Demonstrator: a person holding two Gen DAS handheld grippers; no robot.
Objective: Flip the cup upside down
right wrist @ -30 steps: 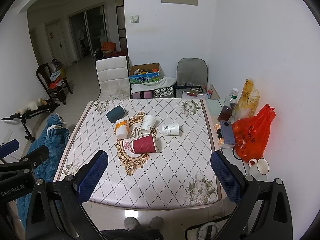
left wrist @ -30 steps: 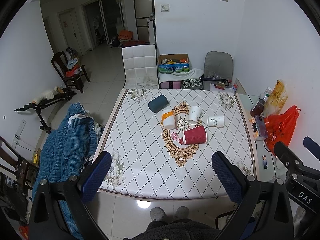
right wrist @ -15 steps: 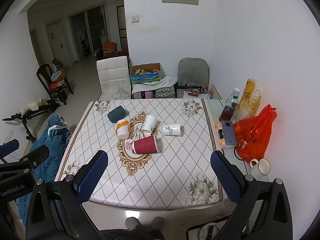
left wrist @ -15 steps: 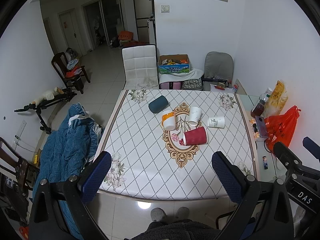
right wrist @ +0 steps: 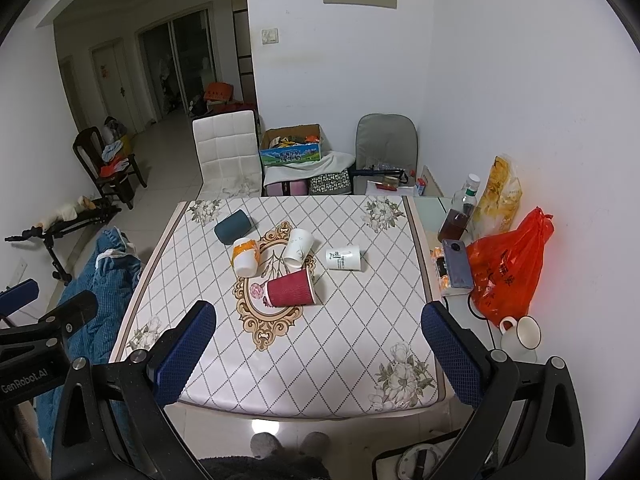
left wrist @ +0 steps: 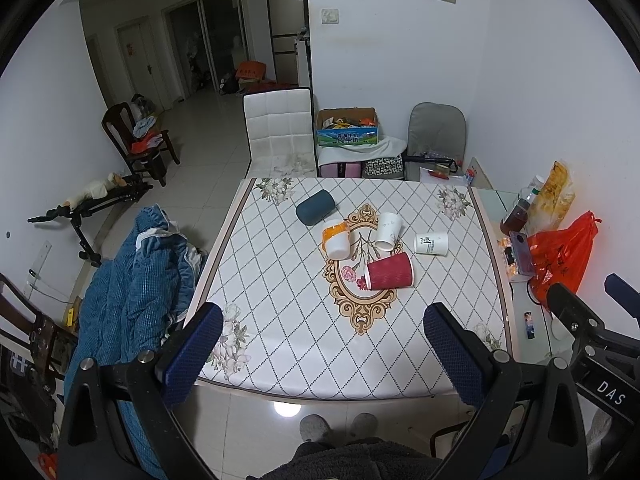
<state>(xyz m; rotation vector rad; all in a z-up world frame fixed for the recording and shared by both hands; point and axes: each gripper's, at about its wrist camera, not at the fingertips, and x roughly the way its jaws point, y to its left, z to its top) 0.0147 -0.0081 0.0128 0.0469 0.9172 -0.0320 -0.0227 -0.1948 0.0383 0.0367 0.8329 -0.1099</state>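
Both tools are held above the near edge of the bench (left wrist: 280, 360), the left tool (left wrist: 322, 350) and right tool (right wrist: 318, 344) each with jaws wide apart and nothing gripped. Well ahead of them, five cups lie on their sides; the red cup (left wrist: 390, 271) (right wrist: 291, 289) is nearest.

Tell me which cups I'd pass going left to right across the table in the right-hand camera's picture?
Dark teal cup → orange-and-white cup → red cup → white printed cup. All lie on their sides. The plain white cup overlaps the red one's span, so it is left out.
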